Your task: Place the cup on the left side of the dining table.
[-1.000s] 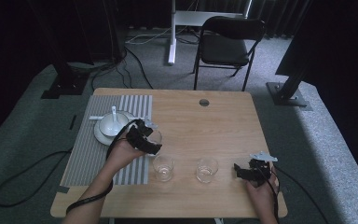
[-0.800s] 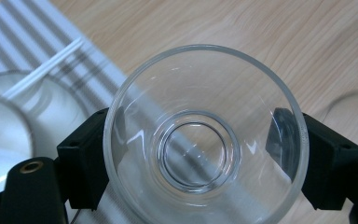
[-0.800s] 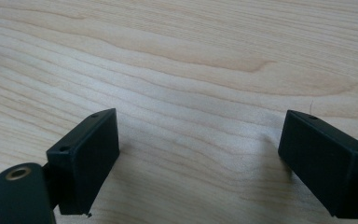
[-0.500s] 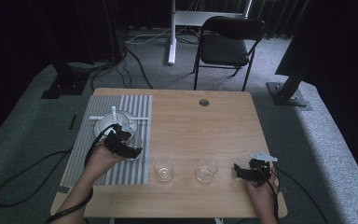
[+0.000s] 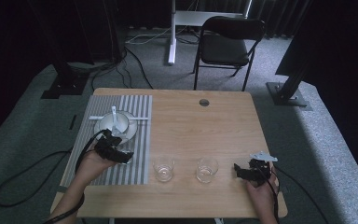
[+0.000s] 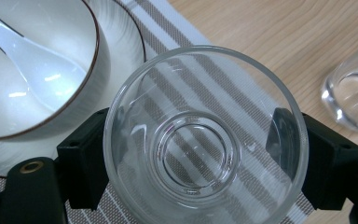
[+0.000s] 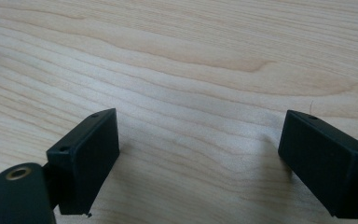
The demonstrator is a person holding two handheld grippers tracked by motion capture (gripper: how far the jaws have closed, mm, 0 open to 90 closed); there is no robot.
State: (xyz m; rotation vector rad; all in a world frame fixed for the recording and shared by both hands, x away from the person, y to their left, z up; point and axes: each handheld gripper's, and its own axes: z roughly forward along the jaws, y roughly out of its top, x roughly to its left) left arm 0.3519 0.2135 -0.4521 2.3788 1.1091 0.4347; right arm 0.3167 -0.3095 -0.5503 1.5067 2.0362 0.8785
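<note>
My left gripper [image 5: 114, 151] [image 6: 205, 161] is shut on a clear drinking glass [image 6: 200, 144] [image 5: 124, 157], with one jaw on each side of it. The glass is upright over the striped placemat [image 5: 135, 116] [image 6: 177, 37], right beside a white bowl [image 5: 113, 123] [image 6: 37, 70] that holds a white spoon [image 6: 28, 60] and sits on a plate. I cannot tell whether the glass touches the mat. My right gripper [image 5: 242, 171] [image 7: 205, 158] rests low at the table's front right, open, with bare wood between its jaws.
Two more clear glasses [image 5: 164, 168] [image 5: 207, 169] stand side by side on the wooden table [image 5: 200, 126] near its front edge; one of these glasses [image 6: 352, 98] shows in the left gripper view. A round hole [image 5: 203, 102] marks the tabletop's back. A chair [image 5: 230, 42] stands beyond.
My left gripper has carried the glass leftward, from beside the two standing glasses onto the striped placemat near the bowl. The right gripper has stayed put.
</note>
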